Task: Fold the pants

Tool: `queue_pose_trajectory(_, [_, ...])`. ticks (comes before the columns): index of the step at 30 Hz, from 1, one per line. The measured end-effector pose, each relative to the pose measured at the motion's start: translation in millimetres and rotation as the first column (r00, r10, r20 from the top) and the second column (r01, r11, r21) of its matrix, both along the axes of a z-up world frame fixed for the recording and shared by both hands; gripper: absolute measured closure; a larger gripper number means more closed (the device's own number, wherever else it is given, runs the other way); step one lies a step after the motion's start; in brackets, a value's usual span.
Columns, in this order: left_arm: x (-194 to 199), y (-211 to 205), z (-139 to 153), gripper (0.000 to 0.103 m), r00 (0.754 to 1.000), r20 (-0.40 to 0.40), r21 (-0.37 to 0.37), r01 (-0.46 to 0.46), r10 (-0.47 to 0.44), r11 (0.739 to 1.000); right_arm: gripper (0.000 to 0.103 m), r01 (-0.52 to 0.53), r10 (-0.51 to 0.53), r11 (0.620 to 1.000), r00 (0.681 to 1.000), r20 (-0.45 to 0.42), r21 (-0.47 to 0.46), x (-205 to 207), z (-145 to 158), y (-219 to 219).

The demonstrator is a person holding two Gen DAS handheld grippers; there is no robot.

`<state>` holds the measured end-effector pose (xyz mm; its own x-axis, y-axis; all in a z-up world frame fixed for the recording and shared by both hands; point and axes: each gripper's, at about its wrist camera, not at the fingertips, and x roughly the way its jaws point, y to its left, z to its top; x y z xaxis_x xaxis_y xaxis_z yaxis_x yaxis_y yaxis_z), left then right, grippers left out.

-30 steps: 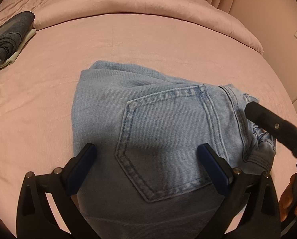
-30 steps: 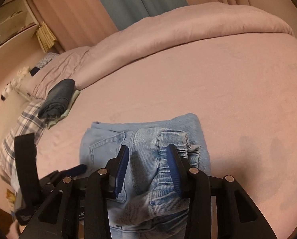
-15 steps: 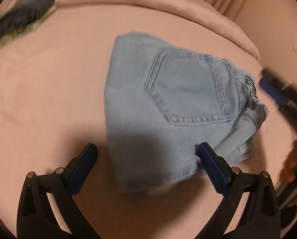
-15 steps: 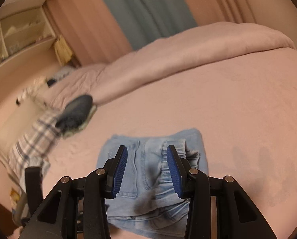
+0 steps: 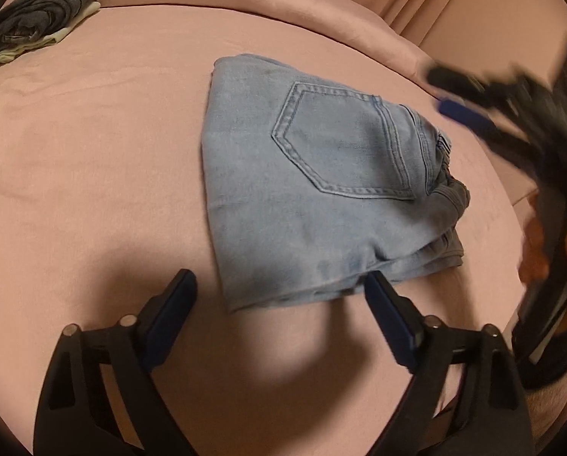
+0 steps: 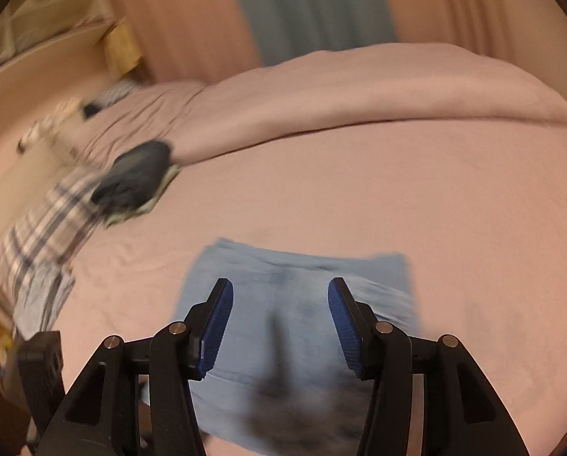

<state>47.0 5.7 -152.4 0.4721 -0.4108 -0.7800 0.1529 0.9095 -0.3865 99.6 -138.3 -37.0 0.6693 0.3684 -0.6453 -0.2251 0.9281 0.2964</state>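
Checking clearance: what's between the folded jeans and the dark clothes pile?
Only bare pink bedspread between the jeans and the dark clothes pile, in the left wrist view.

Pants [image 5: 321, 190] faded stitched denim; bedsheet [image 5: 93, 152] soft matt cloth.

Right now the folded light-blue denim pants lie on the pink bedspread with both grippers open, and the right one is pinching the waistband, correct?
Not quite. The right gripper pinches nothing: in the right wrist view its open blue pads sit above the folded light-blue denim pants on the pink bedspread. The left gripper is open too.
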Motion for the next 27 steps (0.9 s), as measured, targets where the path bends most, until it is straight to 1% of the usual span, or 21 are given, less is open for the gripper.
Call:
queue_pose_trajectory(1, [0, 4, 0, 0.017, 1.000, -0.004, -0.023, -0.006, 0.006, 1.000, 0.050, -0.036, 0.036, 0.999, 0.999, -0.005, 0.000, 8, -1, 10])
queue_pose_trajectory(2, [0, 8, 0, 0.019, 1.000, -0.011, -0.056, -0.013, 0.012, 0.998, 0.050, -0.098, 0.098, 0.995, 0.995, -0.023, 0.006, 25, -2, 28])
queue_pose_trajectory(3, [1, 12, 0, 0.021, 1.000, -0.016, -0.078, -0.016, 0.015, 0.997, 0.050, -0.125, 0.125, 0.992, 0.991, -0.048, 0.006, 37, -5, 39])
queue_pose_trajectory(4, [1, 14, -1, 0.029, 1.000, -0.020, -0.092, -0.015, 0.013, 0.996, 0.050, -0.147, 0.146, 0.989, 0.986, -0.086, -0.002, 52, -11, 50])
queue_pose_trajectory(6, [0, 16, -2, 0.038, 1.000, -0.022, -0.122, -0.004, 0.001, 0.992, 0.050, -0.199, 0.195, 0.980, 0.967, -0.164, -0.010, 87, -22, 75])
queue_pose_trajectory(7, [-1, 16, -2, 0.045, 1.000, -0.021, -0.132, 0.004, -0.007, 0.991, 0.050, -0.217, 0.209, 0.976, 0.958, -0.194, -0.019, 99, -26, 84])
queue_pose_trajectory(9, [-3, 16, -4, 0.046, 1.000, -0.007, -0.128, 0.010, -0.011, 0.992, 0.050, -0.245, 0.224, 0.968, 0.939, -0.262, -0.049, 129, -36, 102])
queue_pose_trajectory(10, [-4, 16, -4, 0.048, 1.000, -0.001, -0.123, 0.011, -0.011, 0.992, 0.050, -0.251, 0.224, 0.966, 0.933, -0.283, -0.061, 132, -41, 103])
queue_pose_trajectory(12, [-11, 13, -5, 0.049, 1.000, 0.020, -0.110, 0.024, -0.022, 0.994, 0.050, -0.269, 0.228, 0.961, 0.908, -0.351, -0.070, 146, -53, 109])
queue_pose_trajectory(13, [-12, 13, -5, 0.051, 0.999, 0.026, -0.102, 0.029, -0.027, 0.994, 0.057, -0.288, 0.239, 0.955, 0.885, -0.399, -0.067, 150, -61, 113])
queue_pose_trajectory(14, [-15, 9, -5, 0.053, 0.999, 0.033, -0.088, 0.035, -0.032, 0.996, 0.063, -0.312, 0.244, 0.946, 0.863, -0.444, -0.087, 153, -71, 119])
queue_pose_trajectory(15, [-17, 8, -6, 0.054, 0.998, 0.043, -0.072, 0.043, -0.040, 0.996, 0.068, -0.330, 0.246, 0.936, 0.859, -0.449, -0.120, 153, -75, 123])
queue_pose_trajectory(17, [-21, 7, -7, 0.058, 0.998, 0.050, -0.065, 0.047, -0.044, 0.997, 0.073, -0.354, 0.254, 0.920, 0.864, -0.435, -0.165, 148, -77, 128])
queue_pose_trajectory(19, [-24, 7, -8, 0.063, 0.998, 0.051, -0.058, 0.046, -0.043, 0.997, 0.078, -0.329, 0.238, 0.932, 0.873, -0.426, -0.152, 149, -75, 123])
queue_pose_trajectory(20, [-27, 8, -8, 0.068, 0.998, 0.047, -0.055, 0.044, -0.041, 0.998, 0.080, -0.310, 0.228, 0.940, 0.879, -0.418, -0.140, 150, -74, 120])
queue_pose_trajectory(22, [-38, 10, -10, 0.075, 0.998, 0.042, -0.045, 0.037, -0.035, 0.998, 0.081, -0.271, 0.206, 0.957, 0.888, -0.410, -0.107, 152, -71, 114])
queue_pose_trajectory(23, [-43, 11, -10, 0.078, 0.999, 0.037, -0.052, 0.037, -0.035, 0.998, 0.081, -0.255, 0.200, 0.962, 0.901, -0.384, -0.100, 151, -67, 112])
queue_pose_trajectory(24, [-47, 11, -9, 0.078, 0.999, 0.037, -0.053, 0.038, -0.036, 0.998, 0.081, -0.216, 0.173, 0.971, 0.932, -0.318, -0.105, 147, -56, 106])
queue_pose_trajectory(25, [-53, 12, -8, 0.076, 0.999, 0.039, -0.061, 0.040, -0.038, 0.997, 0.081, -0.178, 0.145, 0.980, 0.946, -0.289, -0.092, 149, -48, 99])
queue_pose_trajectory(26, [-59, 13, -8, 0.071, 0.998, 0.035, -0.074, 0.047, -0.044, 0.996, 0.081, -0.152, 0.131, 0.987, 0.952, -0.276, -0.054, 149, -40, 88])
queue_pose_trajectory(27, [-63, 15, -8, 0.069, 0.998, 0.033, -0.086, 0.051, -0.048, 0.995, 0.079, -0.136, 0.134, 0.991, 0.956, -0.261, 0.013, 144, -30, 76])
